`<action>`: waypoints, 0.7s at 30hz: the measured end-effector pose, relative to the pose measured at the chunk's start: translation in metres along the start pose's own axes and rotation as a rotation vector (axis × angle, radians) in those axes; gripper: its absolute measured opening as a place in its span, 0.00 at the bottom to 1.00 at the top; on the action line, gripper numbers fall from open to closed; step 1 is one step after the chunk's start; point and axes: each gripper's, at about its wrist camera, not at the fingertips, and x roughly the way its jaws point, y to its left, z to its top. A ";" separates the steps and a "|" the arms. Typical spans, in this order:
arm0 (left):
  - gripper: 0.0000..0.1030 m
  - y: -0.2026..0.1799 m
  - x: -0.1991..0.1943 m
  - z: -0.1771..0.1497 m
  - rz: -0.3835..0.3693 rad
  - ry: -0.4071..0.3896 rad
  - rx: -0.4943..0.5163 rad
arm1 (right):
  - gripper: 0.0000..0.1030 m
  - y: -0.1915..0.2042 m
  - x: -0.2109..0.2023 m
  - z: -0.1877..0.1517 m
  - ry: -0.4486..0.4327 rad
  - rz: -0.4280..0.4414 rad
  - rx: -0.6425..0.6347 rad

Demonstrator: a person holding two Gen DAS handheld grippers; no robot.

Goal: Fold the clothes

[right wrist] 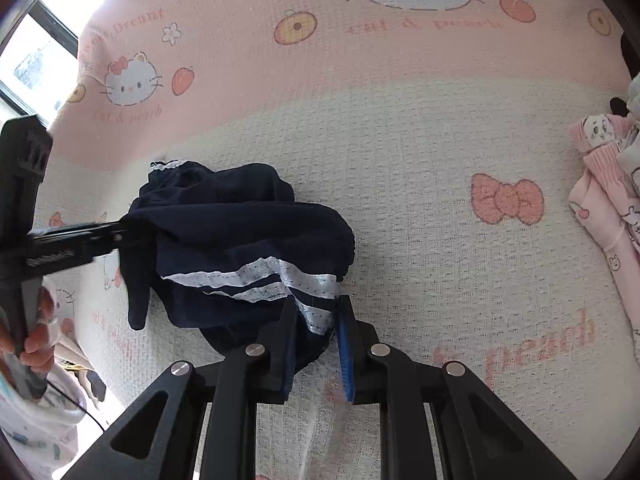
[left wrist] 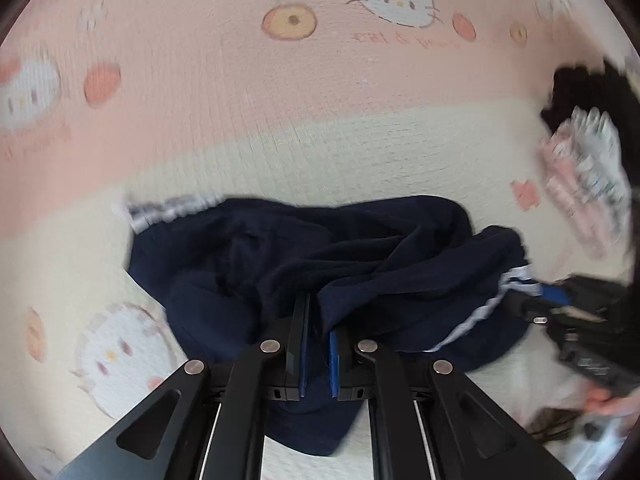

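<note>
A crumpled navy garment [left wrist: 360,248] with white stripes [right wrist: 280,276] lies on a pink and cream cat-print bedsheet [right wrist: 400,140]. In the left wrist view my left gripper [left wrist: 318,320] is shut on a fold of the navy cloth at its near edge. In the right wrist view my right gripper [right wrist: 316,312] is closed on the striped corner of the navy garment [right wrist: 240,232], with cloth filling the gap between the pads. The left gripper [right wrist: 120,236] also shows there, gripping the garment's left side. The right gripper [left wrist: 560,312] appears at the garment's right edge in the left wrist view.
A pile of pink and white printed clothes [right wrist: 600,200] sits on the sheet to the right, blurred in the left wrist view [left wrist: 580,172]. A hand [right wrist: 36,344] holds the left gripper's handle. A bright window [right wrist: 40,52] lies beyond the bed's far left corner.
</note>
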 end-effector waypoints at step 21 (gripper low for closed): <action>0.07 0.019 -0.002 -0.089 0.010 0.009 -0.133 | 0.16 -0.007 -0.003 -0.003 0.019 0.005 0.042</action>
